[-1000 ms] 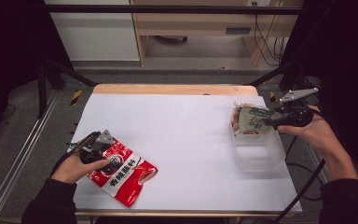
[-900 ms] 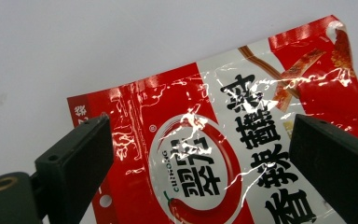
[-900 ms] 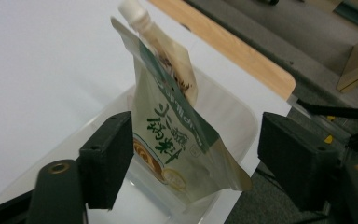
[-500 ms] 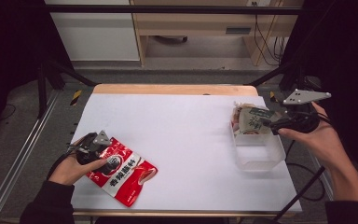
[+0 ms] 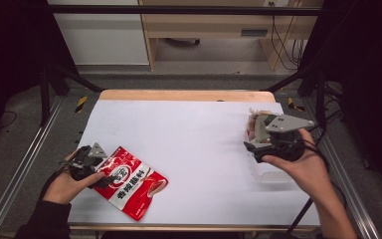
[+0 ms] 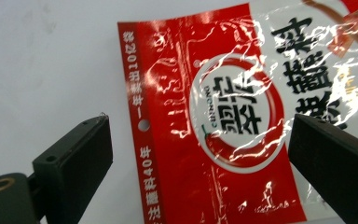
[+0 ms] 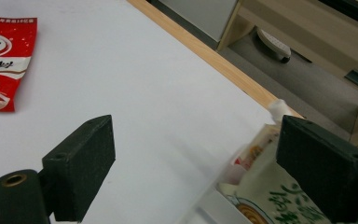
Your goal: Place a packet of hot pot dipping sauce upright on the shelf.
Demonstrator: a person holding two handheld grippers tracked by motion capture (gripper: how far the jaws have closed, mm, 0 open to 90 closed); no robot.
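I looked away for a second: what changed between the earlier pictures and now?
The right gripper, its jaws just opened and empty, drew back from the snack bag in the clear box. The left gripper stays open over the red packet; packet and bag haven't moved.

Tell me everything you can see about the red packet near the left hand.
The red packet is a flat, glossy plastic pouch, red with a white area, black Chinese characters and a round logo. A small round hole sits in its sealed top strip. It lies flat and slanted on the white table, at the near left. The left tongs stand open above its top end, one jaw on each side, not pressing it.
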